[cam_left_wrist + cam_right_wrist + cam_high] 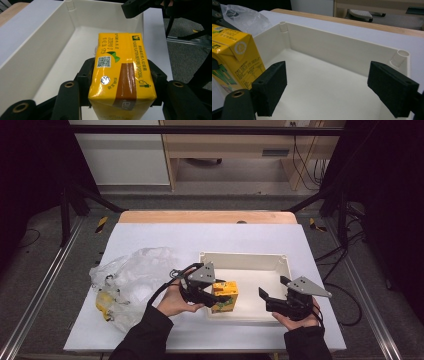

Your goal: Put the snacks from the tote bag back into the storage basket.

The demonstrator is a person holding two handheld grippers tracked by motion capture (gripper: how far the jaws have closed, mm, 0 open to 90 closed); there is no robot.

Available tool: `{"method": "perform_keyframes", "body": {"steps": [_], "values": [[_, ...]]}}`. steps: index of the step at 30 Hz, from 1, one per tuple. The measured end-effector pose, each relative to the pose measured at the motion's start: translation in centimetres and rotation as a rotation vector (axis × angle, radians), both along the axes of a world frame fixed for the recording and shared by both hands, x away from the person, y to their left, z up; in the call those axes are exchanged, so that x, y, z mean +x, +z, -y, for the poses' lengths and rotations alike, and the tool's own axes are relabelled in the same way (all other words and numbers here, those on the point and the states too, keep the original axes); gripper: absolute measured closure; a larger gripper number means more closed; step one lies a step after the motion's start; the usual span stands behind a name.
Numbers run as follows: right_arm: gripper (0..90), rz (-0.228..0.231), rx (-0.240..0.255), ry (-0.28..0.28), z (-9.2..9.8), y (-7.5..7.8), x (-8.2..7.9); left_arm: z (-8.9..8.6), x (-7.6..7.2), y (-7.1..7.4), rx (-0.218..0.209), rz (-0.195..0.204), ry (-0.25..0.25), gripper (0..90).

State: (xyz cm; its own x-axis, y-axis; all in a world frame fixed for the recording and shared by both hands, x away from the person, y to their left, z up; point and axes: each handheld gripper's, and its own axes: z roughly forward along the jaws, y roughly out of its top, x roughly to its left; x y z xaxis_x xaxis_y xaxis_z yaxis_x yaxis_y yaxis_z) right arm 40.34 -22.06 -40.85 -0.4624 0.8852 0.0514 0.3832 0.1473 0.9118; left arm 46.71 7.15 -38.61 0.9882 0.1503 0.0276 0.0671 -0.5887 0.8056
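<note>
A yellow drink carton (224,296) hangs over the near left corner of a white rectangular tray (250,261). My left gripper (216,296) is shut on the carton, its black pads pressing both long sides of the yellow carton (121,75). In the right gripper view the carton (234,55) shows at the far left above the tray's wall (337,47). My right gripper (272,292) stands at the tray's near right corner, and its jaws are wide apart around nothing. The right gripper (327,85) looks across the bare tray floor.
A crumpled clear plastic bag (131,280) with yellow items inside lies left of the tray on the white table cover (165,235). Metal rails run along both table sides, and a wooden edge (207,216) lies at the far end.
</note>
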Motion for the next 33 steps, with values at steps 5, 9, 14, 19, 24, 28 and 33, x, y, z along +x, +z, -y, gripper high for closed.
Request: {"method": "perform_keyframes", "body": {"steps": [5,9,14,19,24,28,33], "values": [[16.1,0.002,-0.002,0.001,0.0,0.0,0.0,0.0,0.2,-0.6,0.008,-0.01,-0.007,50.5],[16.1,0.002,-0.004,0.0,-0.1,-0.1,0.0,0.0,0.3,-1.1,0.016,-0.012,-0.013,50.5],[16.1,0.001,-0.005,0.003,-0.1,-0.1,0.0,0.0,0.5,-1.6,0.03,-0.009,-0.018,50.5],[16.1,0.003,-0.005,0.001,-0.1,-0.1,0.0,0.2,0.5,-2.0,0.04,-0.009,-0.033,50.5],[16.1,0.004,-0.003,0.003,-0.1,0.0,0.0,0.4,0.4,-2.4,0.041,0.0,-0.037,50.4],[16.1,0.003,-0.004,0.001,-0.1,-0.1,0.0,0.3,0.3,-2.7,0.056,0.016,-0.018,50.1],[16.1,0.003,-0.006,0.004,-0.2,-0.1,0.0,-0.2,0.4,-2.9,0.057,-0.001,0.005,49.5]]}}
